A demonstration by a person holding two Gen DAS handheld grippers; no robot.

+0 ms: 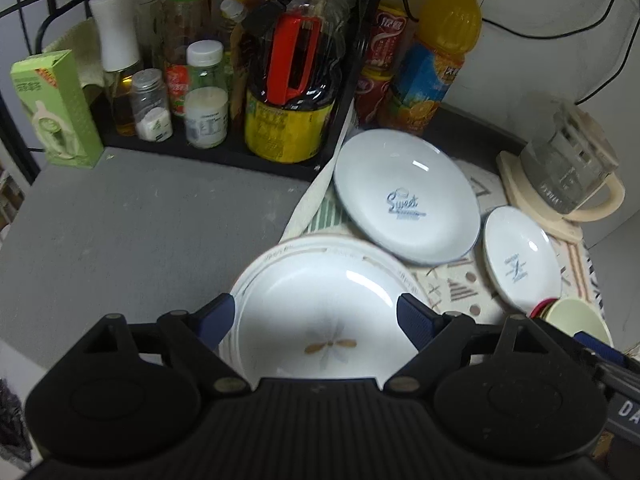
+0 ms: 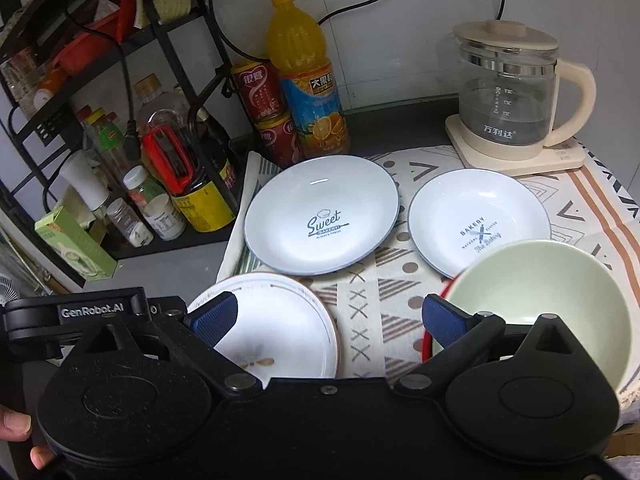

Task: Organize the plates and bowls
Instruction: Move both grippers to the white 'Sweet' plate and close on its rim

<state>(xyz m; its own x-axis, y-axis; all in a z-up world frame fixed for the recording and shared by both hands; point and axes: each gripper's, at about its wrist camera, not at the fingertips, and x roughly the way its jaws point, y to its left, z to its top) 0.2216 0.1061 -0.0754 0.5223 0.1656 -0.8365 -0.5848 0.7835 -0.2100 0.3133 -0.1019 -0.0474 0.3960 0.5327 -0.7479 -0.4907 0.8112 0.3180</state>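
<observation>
— Patterned cloth (image 2: 372,300) over grey surface (image 1: 140,216); flower plate (image 1: 316,320) near its left edge, between left tool (image 1: 316,312) fingers, apart, gripping nothing.

— Right tool (image 2: 330,314) likewise apart, beside green bowl (image 2: 536,288). Better to close gently on the rim.

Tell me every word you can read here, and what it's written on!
"Sweet" over "BAKERY": big plate.
"BAKERY", "The Bakery": smaller plate.
"GenRobot.AI": left gripper.
"万利达": kettle.
"银鹭": red can.
Juice bottle and rack jar labels: too blurred.
</observation>
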